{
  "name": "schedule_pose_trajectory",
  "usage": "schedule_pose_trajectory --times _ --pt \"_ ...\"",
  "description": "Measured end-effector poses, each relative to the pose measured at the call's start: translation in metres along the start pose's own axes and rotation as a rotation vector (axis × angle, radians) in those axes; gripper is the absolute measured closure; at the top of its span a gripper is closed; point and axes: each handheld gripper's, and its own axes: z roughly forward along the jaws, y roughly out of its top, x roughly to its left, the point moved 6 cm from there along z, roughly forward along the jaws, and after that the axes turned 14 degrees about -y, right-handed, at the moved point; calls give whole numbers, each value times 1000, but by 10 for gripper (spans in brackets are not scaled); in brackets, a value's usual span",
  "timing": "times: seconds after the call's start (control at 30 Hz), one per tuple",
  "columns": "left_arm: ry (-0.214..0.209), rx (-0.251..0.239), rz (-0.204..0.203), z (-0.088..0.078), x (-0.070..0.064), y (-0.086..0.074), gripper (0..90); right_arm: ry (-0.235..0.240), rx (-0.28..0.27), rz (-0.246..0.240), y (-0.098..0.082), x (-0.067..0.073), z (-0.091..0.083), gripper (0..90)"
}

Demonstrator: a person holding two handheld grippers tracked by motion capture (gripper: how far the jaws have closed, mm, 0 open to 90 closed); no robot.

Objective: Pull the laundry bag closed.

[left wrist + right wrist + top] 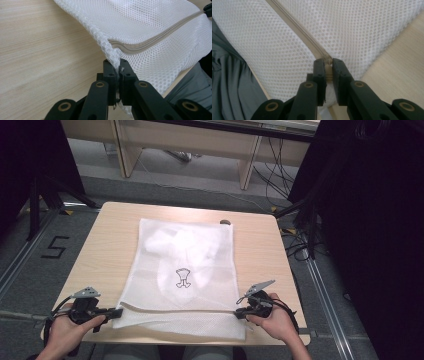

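A white mesh laundry bag lies flat on the wooden table, with white cloth bearing a small dark drawing inside it. Its zipper runs along the near edge. My left gripper is shut on the bag's near left corner; in the left gripper view the mesh is pinched between the jaws at the left gripper, beside the zipper's end. My right gripper is shut on the near right end of the zipper; the right gripper pinches the zipper tape.
A small dark object sits at the table's far edge just past the bag. Bare wood flanks the bag on both sides. The person's grey-clad lap lies below the near table edge. Cables and desk legs stand beyond.
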Motion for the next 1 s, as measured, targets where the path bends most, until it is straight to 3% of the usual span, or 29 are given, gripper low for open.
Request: schedule_pose_trajectory --times 0.13,0.3,0.33,0.53,0.57,0.6,0.63,0.67,0.8,0.9,0.93,0.97,1.0 --pt "-2 1 -2 -1 0 0 853 5 -2 -26 -1 -1 1 825" --pt "-4 3 -2 -1 1 0 852 2 22 -1 -3 -1 1 824" --pt "-4 4 -1 -1 1 0 852 -5 14 -21 -2 -3 2 825" --pt "4 2 0 -1 1 0 843 -4 20 -5 -3 0 3 823" --pt "5 41 37 -4 4 -1 837 0 24 -13 -3 0 3 822" --pt "9 40 26 -3 4 -2 828 2 25 -8 -2 1 3 820" --pt "20 52 29 -2 5 -3 817 -1 9 -18 -1 0 3 818" --pt "21 30 12 2 4 -3 805 2 -3 -11 -1 1 3 813" --pt "52 66 50 0 9 -3 731 14 -53 24 4 3 2 749" --pt "84 75 47 -2 12 -4 672 -2 -88 28 7 2 1 717" --pt "90 83 62 -4 14 -4 645 -21 -123 64 9 2 3 708" --pt "102 79 64 -4 14 -3 620 -15 -115 54 9 0 -1 698" --pt "114 81 69 -6 15 -3 595 -25 -137 82 11 -1 -1 691"
